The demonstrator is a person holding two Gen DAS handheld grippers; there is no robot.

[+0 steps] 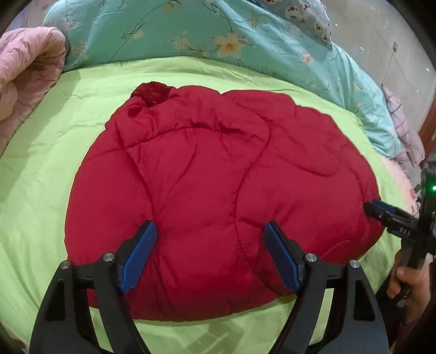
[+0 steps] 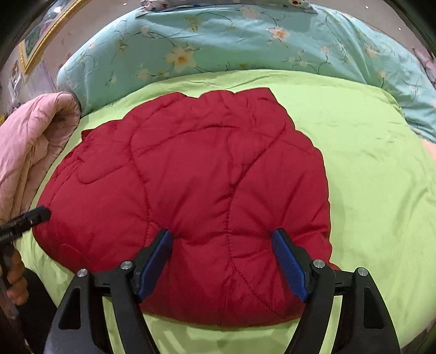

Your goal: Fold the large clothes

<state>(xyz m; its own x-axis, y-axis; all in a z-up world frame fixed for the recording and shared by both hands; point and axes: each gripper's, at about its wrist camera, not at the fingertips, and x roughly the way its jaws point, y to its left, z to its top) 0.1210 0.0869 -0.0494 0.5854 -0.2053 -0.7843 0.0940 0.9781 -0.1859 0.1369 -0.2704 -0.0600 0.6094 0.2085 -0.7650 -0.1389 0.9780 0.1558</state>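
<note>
A red quilted puffer jacket (image 1: 207, 174) lies folded into a rounded bundle on the lime-green bedsheet (image 1: 41, 177); it also shows in the right wrist view (image 2: 196, 177). My left gripper (image 1: 209, 228) is open, its blue pads (image 1: 139, 253) pressing on the jacket's near edge. My right gripper (image 2: 223, 234) is open too, its pads (image 2: 288, 266) on the jacket's near right part. The right gripper shows at the jacket's right edge in the left view (image 1: 381, 211). The left gripper shows at the jacket's left edge in the right view (image 2: 38, 215).
A teal floral duvet (image 1: 190, 32) is bunched along the far side of the bed. A pink quilt (image 1: 24, 73) is rolled at the left. A patterned pillow (image 1: 308, 16) lies at the back right. The sheet (image 2: 376, 168) lies flat to the right of the jacket.
</note>
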